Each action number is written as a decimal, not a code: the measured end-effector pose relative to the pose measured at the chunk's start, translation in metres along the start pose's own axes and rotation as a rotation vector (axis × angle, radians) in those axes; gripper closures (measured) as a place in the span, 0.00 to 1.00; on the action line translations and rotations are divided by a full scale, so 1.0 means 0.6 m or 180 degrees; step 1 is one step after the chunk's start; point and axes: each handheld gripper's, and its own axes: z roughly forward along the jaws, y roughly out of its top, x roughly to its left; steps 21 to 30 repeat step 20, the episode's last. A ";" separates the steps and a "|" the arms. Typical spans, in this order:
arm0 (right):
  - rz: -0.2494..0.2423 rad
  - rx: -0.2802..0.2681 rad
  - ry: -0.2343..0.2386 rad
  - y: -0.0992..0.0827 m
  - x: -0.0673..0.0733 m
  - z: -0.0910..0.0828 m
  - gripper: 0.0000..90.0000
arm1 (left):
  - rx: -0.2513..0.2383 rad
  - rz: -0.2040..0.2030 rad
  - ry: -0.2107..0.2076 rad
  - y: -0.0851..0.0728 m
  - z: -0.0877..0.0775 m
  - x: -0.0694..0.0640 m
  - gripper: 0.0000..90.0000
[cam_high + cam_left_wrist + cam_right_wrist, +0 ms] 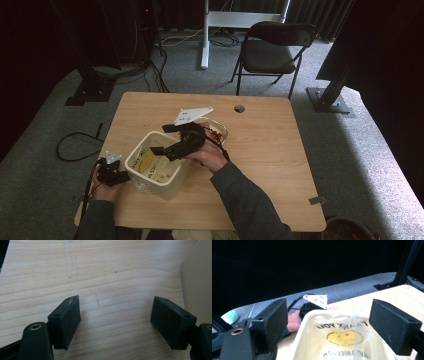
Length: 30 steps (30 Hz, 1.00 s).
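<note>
Grey carpet, black curtains and a folding chair surround the wooden table. From the high view, a cream bin lined with a plastic bag sits near the table's front left corner. The right gripper hovers over its open mouth, while the left gripper rests just beside its left wall, close to the table edge. A small clear container with reddish contents lies behind the right hand.

Along the left gripper view, the 2 jaws stand wide apart over bare table, holding nothing; the bin's wall shows at the right, not between them.

Along the right gripper view, the jaws are likewise spread and empty, poised above the bin's rim and its smiley-printed bag.

Likely risks: with the left gripper not bracing the bin, a pull on the thin bag could tip or drag the light bin toward the nearby edge. A pinch closing on too little film could slip off, and a wide sweep of the right forearm might knock the container behind it.
</note>
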 end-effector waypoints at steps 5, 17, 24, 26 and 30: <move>0.0008 0.0010 -0.0006 -0.013 -0.004 -0.013 0.18 | 0.0006 0.0007 -0.0001 0.000 0.000 0.000 0.27; 0.0013 -0.0037 -0.0148 -0.049 -0.009 -0.060 0.24 | 0.0001 0.0004 -0.0001 0.000 0.000 0.000 0.27; 0.0006 -0.0056 -0.0207 -0.060 -0.006 -0.076 0.25 | 0.0001 0.0004 -0.0001 0.000 0.000 0.000 0.27; 0.0006 -0.0056 -0.0207 -0.060 -0.006 -0.076 0.25 | 0.0001 0.0004 -0.0001 0.000 0.000 0.000 0.27; 0.0006 -0.0056 -0.0207 -0.060 -0.006 -0.076 0.25 | 0.0001 0.0004 -0.0001 0.000 0.000 0.000 0.27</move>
